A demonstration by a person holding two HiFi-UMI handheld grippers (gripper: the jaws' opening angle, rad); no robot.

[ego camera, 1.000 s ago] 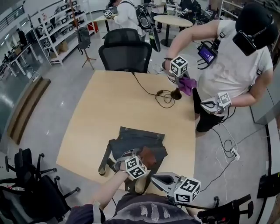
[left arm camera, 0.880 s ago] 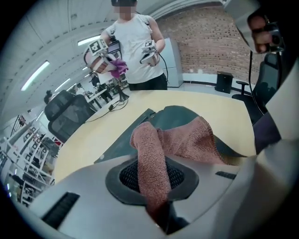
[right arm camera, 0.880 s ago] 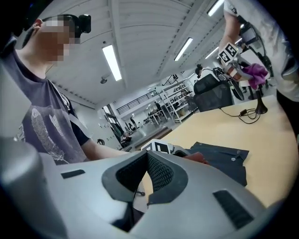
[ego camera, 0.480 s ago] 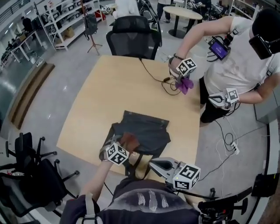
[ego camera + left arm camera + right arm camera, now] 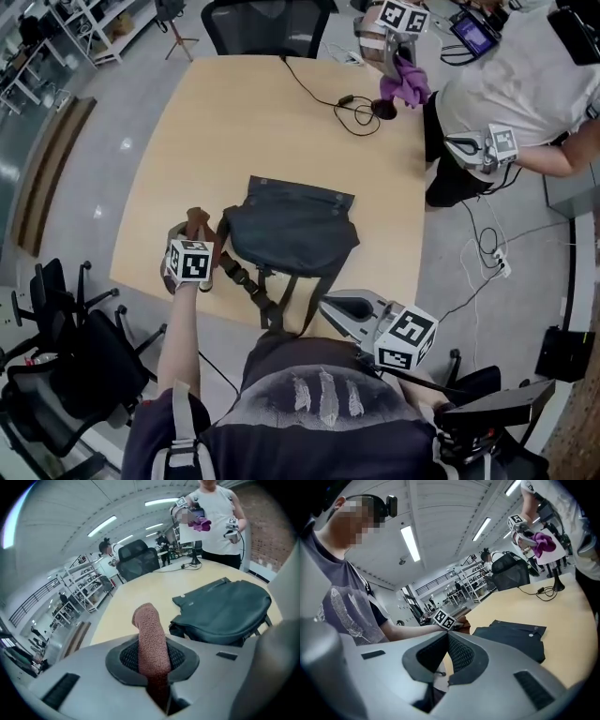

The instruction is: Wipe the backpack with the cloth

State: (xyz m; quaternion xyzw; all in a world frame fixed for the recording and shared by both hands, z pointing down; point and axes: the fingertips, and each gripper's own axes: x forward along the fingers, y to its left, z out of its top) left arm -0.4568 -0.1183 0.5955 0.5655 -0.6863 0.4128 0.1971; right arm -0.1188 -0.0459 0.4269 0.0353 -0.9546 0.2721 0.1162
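A dark grey backpack (image 5: 291,234) lies flat on the wooden table (image 5: 244,122), its straps trailing toward the near edge. My left gripper (image 5: 196,234) sits just left of the backpack, over the table, shut on a brown cloth (image 5: 198,221). In the left gripper view the cloth (image 5: 151,637) sticks up between the jaws, with the backpack (image 5: 225,609) to its right. My right gripper (image 5: 339,307) hangs off the table's near edge, close to my body, its jaws shut with nothing between them. From the right gripper (image 5: 447,656) I see the backpack (image 5: 511,637) ahead.
A second person (image 5: 525,84) stands at the table's far right corner with two grippers and a purple cloth (image 5: 405,82). A black cable (image 5: 342,101) and a small stand lie on the far side. Office chairs stand behind the table (image 5: 267,19) and at my left (image 5: 56,366).
My left gripper has slid left with the brown cloth, off the backpack's front onto the table beside it. The right gripper has stayed put.
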